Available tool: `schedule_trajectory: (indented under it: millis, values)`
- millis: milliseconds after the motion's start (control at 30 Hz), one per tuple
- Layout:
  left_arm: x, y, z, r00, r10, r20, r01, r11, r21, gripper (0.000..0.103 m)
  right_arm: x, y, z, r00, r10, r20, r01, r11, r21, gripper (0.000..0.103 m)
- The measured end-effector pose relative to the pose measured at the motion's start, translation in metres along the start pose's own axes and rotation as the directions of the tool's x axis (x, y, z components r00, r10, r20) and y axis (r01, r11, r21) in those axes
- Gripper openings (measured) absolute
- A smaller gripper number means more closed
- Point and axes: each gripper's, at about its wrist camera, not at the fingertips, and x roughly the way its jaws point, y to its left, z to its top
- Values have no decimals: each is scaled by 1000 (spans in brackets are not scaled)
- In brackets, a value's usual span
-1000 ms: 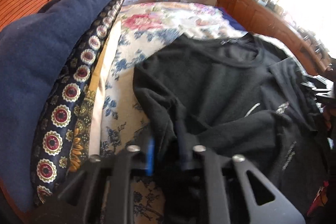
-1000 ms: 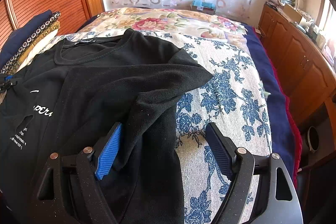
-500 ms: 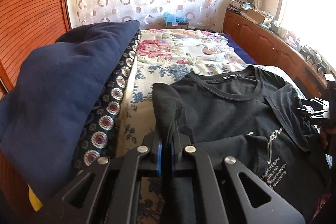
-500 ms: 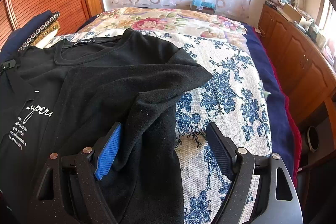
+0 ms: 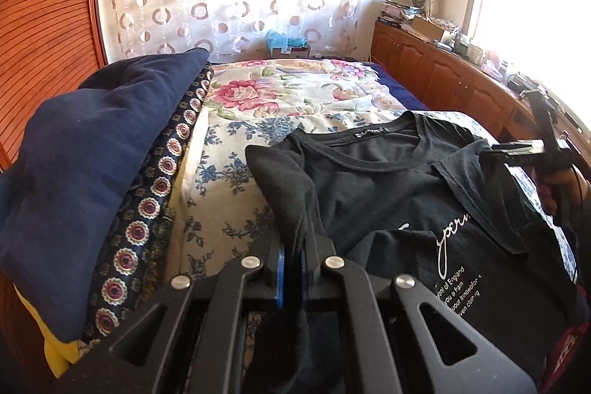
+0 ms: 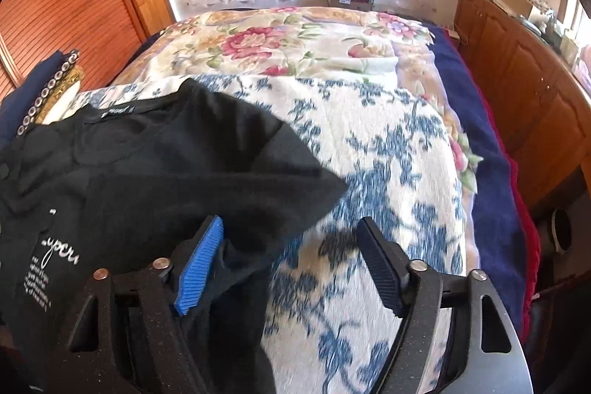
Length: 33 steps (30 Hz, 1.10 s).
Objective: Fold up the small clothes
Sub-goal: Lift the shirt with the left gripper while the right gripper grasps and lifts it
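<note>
The black T-shirt (image 5: pixel 388 187) lies spread on the bed (image 6: pixel 388 150), soft and limp, so it is best taken at a hem or sleeve edge. The left gripper (image 5: pixel 292 268) is clenched on its sleeve; the right gripper (image 6: pixel 291 261) gapes wide over the shirt's other side. Bare bedspread beyond that side leaves room, while a stack of folded blankets (image 5: pixel 92 165) crowds the shirt's left.

Blown-out window (image 5: pixel 535 6) glare, fisheye edges
</note>
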Motion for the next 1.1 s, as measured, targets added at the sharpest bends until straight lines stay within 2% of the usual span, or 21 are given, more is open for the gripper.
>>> schedule_trajectory:
  millis: [33, 67, 133, 167, 200, 233, 267, 300, 433, 600, 800, 1100]
  values:
    - [0, -1, 0, 1000, -1, 1, 1, 1000, 0, 3, 2, 3, 3, 1000, -3, 0, 3, 1000, -9, 65]
    - [-1, -1, 0, 1000, -1, 2, 1, 1000, 0, 3, 3, 6, 5, 1000, -1, 1, 1, 1000, -22, 57]
    - [-7, -4, 0, 1000, -9, 14, 9, 1000, 6, 2, 5, 16, 9, 1000, 20, 1, -20, 998, -53, 35]
    - [-10, -6, 0, 1000, -14, 20, 14, 1000, 11, 2, 5, 20, 10, 999, 38, -4, -39, 997, -64, 12]
    - [-17, -10, 0, 999, -21, 33, 21, 1000, 20, 2, 3, 26, 10, 999, 38, -4, -39, 996, -79, 8]
    - [-24, -13, 0, 999, -25, 44, 23, 999, 26, 2, -3, 33, 9, 1000, 4, 26, -2, 995, -96, 7]
    - [-31, -15, 0, 998, -30, 56, 29, 999, 31, 2, -15, 39, 8, 997, 3, 77, 5, 995, -103, 6]
    - [-38, -17, 0, 997, -37, 67, 34, 999, 34, 2, -27, 44, 6, 993, 31, 113, -18, 994, -110, 5]
    - [-69, -25, -2, 993, -47, 108, 42, 998, 45, 2, -74, 59, -6, 977, 56, 208, -30, 992, -124, 5]
    - [-114, -32, -16, 986, -47, 162, 36, 997, 71, 2, -122, 72, -32, 965, 68, 252, -25, 986, -167, 4]
    - [-163, -34, -46, 979, -31, 203, 18, 998, 65, 2, -182, 78, -84, 952, 74, 296, -25, 986, -166, 4]
    - [-217, -32, -114, 980, -32, 199, 29, 999, 14, 2, -250, 81, -159, 952, 64, 301, -11, 985, -173, 4]
